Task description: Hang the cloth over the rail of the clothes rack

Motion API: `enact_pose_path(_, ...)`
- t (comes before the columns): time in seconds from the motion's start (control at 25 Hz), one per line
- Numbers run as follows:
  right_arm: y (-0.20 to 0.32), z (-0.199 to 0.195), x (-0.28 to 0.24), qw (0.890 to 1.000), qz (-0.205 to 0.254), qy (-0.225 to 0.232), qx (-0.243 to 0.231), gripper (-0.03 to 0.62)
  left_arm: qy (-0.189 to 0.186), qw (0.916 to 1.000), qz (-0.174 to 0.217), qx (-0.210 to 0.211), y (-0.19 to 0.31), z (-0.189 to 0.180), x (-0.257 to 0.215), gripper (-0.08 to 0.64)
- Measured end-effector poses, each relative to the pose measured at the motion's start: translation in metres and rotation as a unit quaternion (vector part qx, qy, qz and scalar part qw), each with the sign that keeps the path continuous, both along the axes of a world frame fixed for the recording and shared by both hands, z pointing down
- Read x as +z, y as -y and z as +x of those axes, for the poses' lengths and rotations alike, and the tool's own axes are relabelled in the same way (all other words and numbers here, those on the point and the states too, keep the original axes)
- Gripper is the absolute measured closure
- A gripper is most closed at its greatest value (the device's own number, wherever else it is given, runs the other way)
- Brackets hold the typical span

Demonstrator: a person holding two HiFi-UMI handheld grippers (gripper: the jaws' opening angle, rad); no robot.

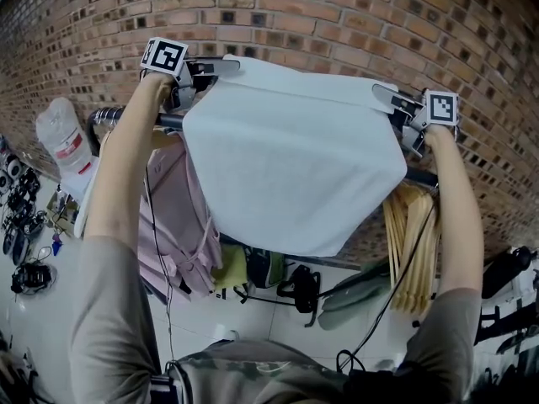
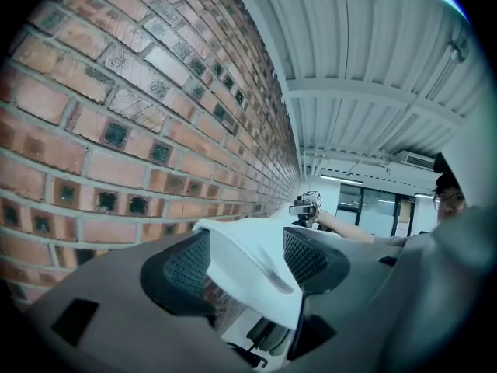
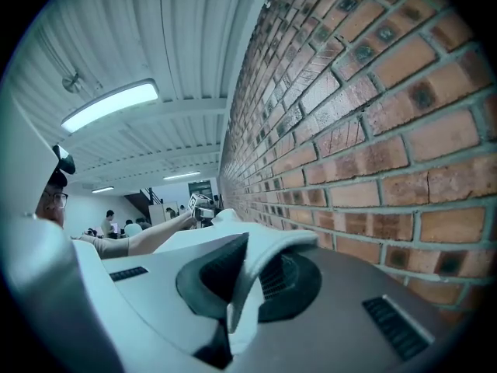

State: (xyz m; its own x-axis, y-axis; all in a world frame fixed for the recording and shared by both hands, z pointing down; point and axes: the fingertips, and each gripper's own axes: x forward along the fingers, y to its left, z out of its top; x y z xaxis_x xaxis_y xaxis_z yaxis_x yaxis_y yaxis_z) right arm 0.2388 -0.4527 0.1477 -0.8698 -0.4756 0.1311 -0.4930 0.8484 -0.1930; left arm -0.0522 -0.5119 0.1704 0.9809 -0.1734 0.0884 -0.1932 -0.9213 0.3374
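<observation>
Left gripper (image 2: pixel 245 264): its 2 jaws stand spread wide. One top corner of the cloth (image 1: pixel 295 167) lies loose in the gap between them and is not pinched.
Left gripper place: just above the left part of the rail (image 1: pixel 168 121), level with it in pointing.
Right gripper (image 3: pixel 247 274): its 2 jaws are pressed together on the other top corner of the cloth, and the fabric folds over the jaw tips.
Right gripper place: just above the right part of the rail.
Cloth: pale, draped over the rail. Its top edge runs between the 2 grippers above the rail, and the larger part hangs down in front of the rail to a blunt point.
Rail: a dark bar whose middle stretch is hidden by the cloth.
Pink garment (image 1: pixel 181 225): hangs under the rail, left of the cloth.
Wooden hangers (image 1: pixel 413 242): a bunch under the right end of the rail.
Brick wall (image 1: pixel 337 23): close behind the rail.
</observation>
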Motion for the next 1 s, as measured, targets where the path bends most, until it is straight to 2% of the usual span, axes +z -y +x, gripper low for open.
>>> enact_pose_path(0.08,-0.001,-0.001,0.000,1.000,0.002,-0.001,0.000,0.574,-0.012,0.9998,0.004,-0.013,0.007,-0.007,-0.005,0.272)
enact_pose_path(0.2,-0.002,-0.002,0.000,1.000,0.003,-0.007,-0.003,0.574,-0.054,0.9977,0.016,-0.037,0.015,-0.019,-0.022,0.272)
enact_pose_path(0.28,-0.002,-0.003,0.005,1.000,-0.002,-0.019,-0.005,0.574,-0.041,0.9983,0.023,-0.034,0.014,-0.016,-0.019,0.272)
enact_pose_path(0.44,-0.001,-0.001,0.009,0.999,-0.004,-0.032,-0.004,0.574,0.006,0.9999,0.012,0.004,0.000,0.001,-0.001,0.272)
enact_pose_path(0.56,-0.003,-0.006,0.006,1.000,-0.003,-0.023,-0.010,0.574,0.003,0.9998,0.009,0.020,-0.006,0.003,-0.001,0.272)
enact_pose_path(0.68,-0.004,-0.010,0.009,0.999,-0.003,-0.034,-0.012,0.574,0.005,0.9997,0.017,0.017,-0.004,0.002,-0.001,0.273)
enact_pose_path(0.76,-0.004,-0.008,0.010,0.999,-0.002,-0.040,-0.006,0.574,-0.006,0.9995,0.026,0.019,-0.005,0.005,-0.008,0.273)
enact_pose_path(0.88,-0.004,-0.005,0.008,0.999,-0.001,-0.039,-0.001,0.574,-0.042,0.9970,0.050,0.041,-0.014,0.013,-0.028,0.273)
enact_pose_path(1.0,-0.004,-0.010,0.007,0.999,0.004,-0.042,-0.013,0.574,-0.062,0.9920,0.094,0.057,-0.027,0.020,-0.054,0.273)
